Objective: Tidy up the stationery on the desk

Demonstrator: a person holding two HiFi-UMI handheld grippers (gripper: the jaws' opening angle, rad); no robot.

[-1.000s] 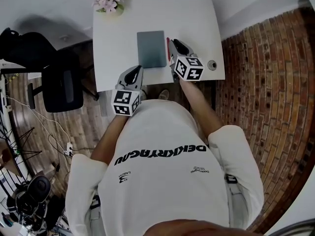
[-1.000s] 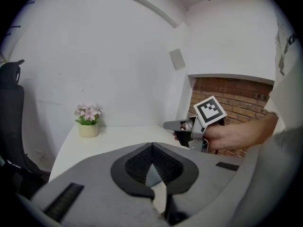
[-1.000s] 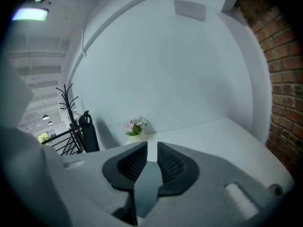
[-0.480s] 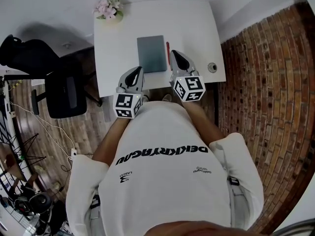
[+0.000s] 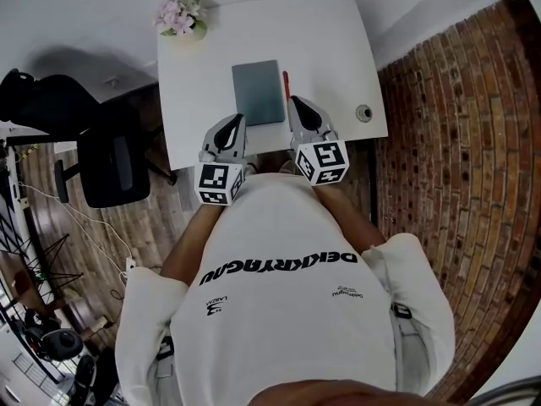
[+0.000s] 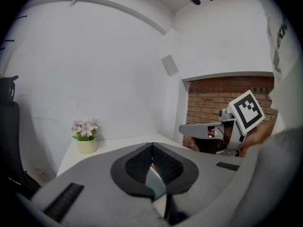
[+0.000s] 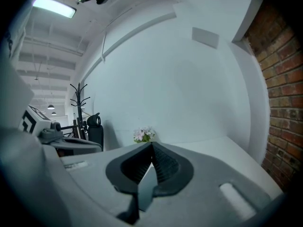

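just ahead of your left gripper [image 5: 232, 122] and right gripper [image 5: 297, 104], the grey notebook [image 5: 258, 91] lies flat on the white desk [image 5: 330, 49]. the red pen [image 5: 286, 83] lies just beside the notebook, straight in front of your right gripper. both grippers' jaws are pressed together on nothing.
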